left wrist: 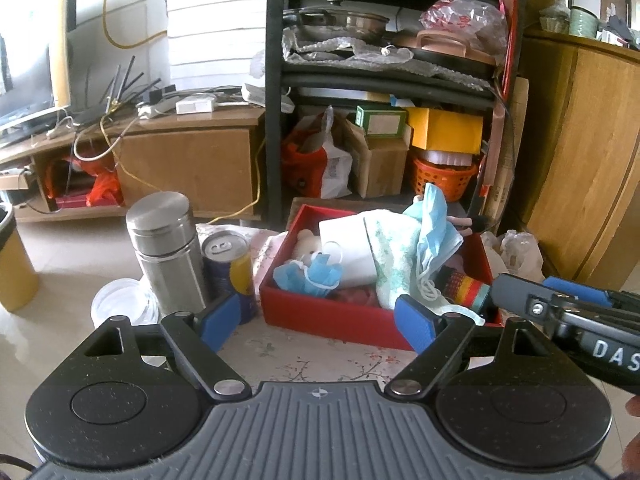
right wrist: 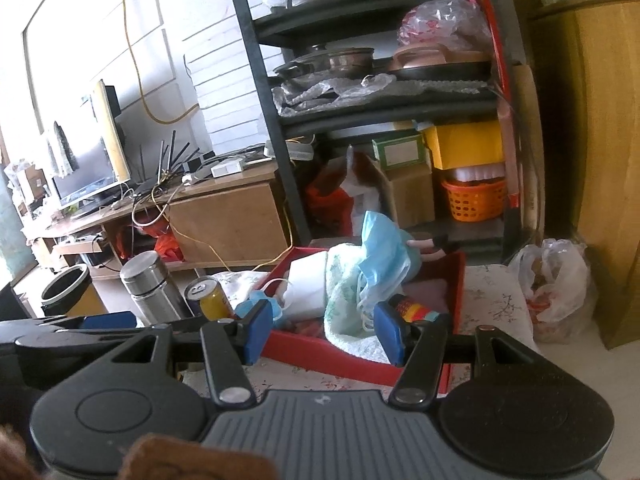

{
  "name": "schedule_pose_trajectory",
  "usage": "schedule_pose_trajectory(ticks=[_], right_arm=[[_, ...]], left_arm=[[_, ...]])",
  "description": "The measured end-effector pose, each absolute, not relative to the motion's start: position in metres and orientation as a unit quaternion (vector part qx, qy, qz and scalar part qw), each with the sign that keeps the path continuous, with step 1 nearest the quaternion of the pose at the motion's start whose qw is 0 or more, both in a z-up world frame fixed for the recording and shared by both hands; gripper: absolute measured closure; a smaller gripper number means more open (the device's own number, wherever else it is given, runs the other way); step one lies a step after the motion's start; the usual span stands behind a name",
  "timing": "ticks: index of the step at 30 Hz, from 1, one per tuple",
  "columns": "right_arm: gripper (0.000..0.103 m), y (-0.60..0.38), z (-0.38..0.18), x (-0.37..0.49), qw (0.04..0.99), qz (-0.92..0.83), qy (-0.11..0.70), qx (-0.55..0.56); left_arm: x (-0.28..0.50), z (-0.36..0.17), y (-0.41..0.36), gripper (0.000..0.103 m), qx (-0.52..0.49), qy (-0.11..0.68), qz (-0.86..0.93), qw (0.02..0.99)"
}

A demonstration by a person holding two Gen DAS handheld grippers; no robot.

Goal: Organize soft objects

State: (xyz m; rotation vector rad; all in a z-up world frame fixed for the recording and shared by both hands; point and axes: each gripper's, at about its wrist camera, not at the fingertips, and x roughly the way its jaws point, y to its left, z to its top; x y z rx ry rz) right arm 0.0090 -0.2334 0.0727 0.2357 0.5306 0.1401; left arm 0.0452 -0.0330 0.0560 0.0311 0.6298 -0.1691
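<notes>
A red box (left wrist: 320, 312) (right wrist: 320, 350) stands on the floral tablecloth, filled with soft things: blue face masks (left wrist: 434, 226) (right wrist: 380, 248), a pale green patterned cloth (left wrist: 394, 256) (right wrist: 344, 280), a white pouch (left wrist: 348, 244), a small plush bear (left wrist: 306, 242) and a striped sock (left wrist: 466, 284) (right wrist: 416, 310). My left gripper (left wrist: 318, 322) is open and empty just in front of the box. My right gripper (right wrist: 322, 330) is open and empty at the box's near edge; it also shows in the left wrist view (left wrist: 560, 304).
A steel flask (left wrist: 166, 248) (right wrist: 150, 284), a drink can (left wrist: 228, 260) (right wrist: 210, 294) and a clear lid (left wrist: 120, 300) stand left of the box. A plastic bag (right wrist: 552, 284) lies to the right. A black shelf rack (left wrist: 276, 92) stands behind.
</notes>
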Motion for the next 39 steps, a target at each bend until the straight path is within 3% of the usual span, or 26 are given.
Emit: schedule_pose_trajectory(ticks=[39], right_arm=[[0.074,-0.2367,0.0674,0.0093,0.956,0.061,0.254,0.131]], left_arm=[[0.0364,0.0611,-0.0393,0.025,0.012,0.292,-0.081,0.953]])
